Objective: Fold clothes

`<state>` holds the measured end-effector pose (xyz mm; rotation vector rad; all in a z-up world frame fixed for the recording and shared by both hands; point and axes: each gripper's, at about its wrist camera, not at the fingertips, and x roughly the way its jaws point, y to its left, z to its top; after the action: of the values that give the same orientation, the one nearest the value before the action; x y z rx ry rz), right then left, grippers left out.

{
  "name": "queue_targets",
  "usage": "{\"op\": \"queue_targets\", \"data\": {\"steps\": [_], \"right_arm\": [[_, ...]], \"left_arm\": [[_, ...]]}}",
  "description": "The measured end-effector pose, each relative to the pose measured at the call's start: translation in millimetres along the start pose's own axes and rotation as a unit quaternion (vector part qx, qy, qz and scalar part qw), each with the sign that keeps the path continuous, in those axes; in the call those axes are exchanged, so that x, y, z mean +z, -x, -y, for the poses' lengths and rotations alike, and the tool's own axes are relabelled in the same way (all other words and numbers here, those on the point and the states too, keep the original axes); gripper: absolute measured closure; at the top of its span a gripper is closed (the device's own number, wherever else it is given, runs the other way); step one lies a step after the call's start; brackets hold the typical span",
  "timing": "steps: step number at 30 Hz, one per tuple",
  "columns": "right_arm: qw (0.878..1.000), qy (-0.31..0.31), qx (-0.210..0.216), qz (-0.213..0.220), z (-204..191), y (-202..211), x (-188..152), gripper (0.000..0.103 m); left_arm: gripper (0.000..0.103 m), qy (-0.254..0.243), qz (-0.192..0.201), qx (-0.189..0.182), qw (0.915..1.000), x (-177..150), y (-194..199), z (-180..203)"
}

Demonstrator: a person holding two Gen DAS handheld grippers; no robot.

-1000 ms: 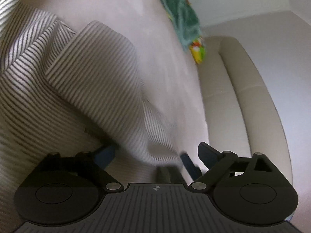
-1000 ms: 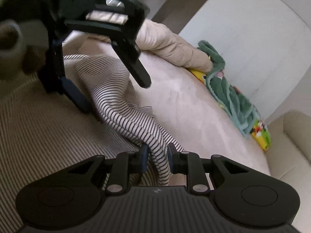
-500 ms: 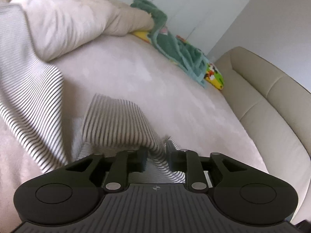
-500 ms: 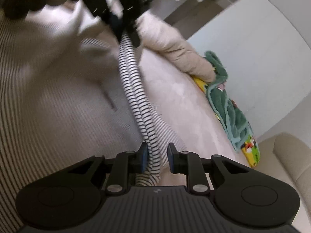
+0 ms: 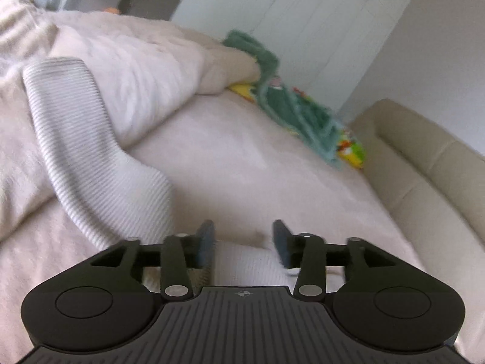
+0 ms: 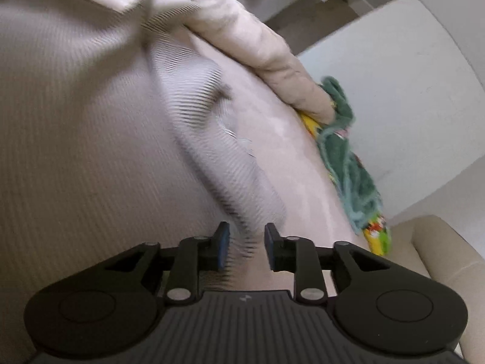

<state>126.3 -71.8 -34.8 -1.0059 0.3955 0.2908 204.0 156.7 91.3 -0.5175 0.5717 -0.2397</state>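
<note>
A black-and-white striped garment lies on a pale pink bed. In the left wrist view its sleeve [image 5: 91,163] stretches from upper left down toward my left gripper [image 5: 244,239], which is open with nothing between its jaws; a white fold of cloth lies under it. In the right wrist view the garment's body [image 6: 75,139] fills the left side and a blurred striped sleeve [image 6: 224,163] runs down to my right gripper [image 6: 245,245], which is open, the sleeve's end lying between the jaws.
A pale pink duvet [image 5: 145,69] is bunched at the back. A green and yellow blanket [image 5: 297,115] lies at the bed's far edge, also in the right wrist view [image 6: 351,163]. A beige sofa [image 5: 430,176] stands to the right.
Both grippers were shut on the striped sleeve half a second ago and have now opened, letting it go. The left gripper has drawn back, and the sleeve lies stretched out on the bed.
</note>
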Motion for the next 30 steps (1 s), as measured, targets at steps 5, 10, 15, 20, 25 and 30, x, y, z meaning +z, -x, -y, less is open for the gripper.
{"op": "queue_targets", "data": {"steps": [5,10,15,20,25,30], "right_arm": [[0.995,-0.069,0.069,0.024,21,17,10,0.042],[0.956,-0.259,0.128,0.045,84,15,10,0.027],[0.891,-0.401,0.211,0.029,98,-32,-5,0.022],[0.821,-0.499,0.276,-0.011,93,-78,-21,0.016],[0.826,-0.503,0.252,0.031,100,-44,-28,0.015],[0.824,-0.531,0.189,0.05,120,-2,-70,0.007]], "left_arm": [[0.03,-0.007,-0.081,-0.093,0.9924,-24,-31,26],[0.023,0.011,-0.146,-0.091,0.985,-50,-75,28],[0.045,0.052,-0.178,-0.071,0.9801,-63,-79,-7],[0.041,0.061,-0.181,-0.078,0.9786,-61,-62,-19],[0.015,0.041,-0.074,-0.074,0.9937,-43,-10,-29],[0.016,0.123,0.043,0.053,0.9901,-12,20,-77]]}}
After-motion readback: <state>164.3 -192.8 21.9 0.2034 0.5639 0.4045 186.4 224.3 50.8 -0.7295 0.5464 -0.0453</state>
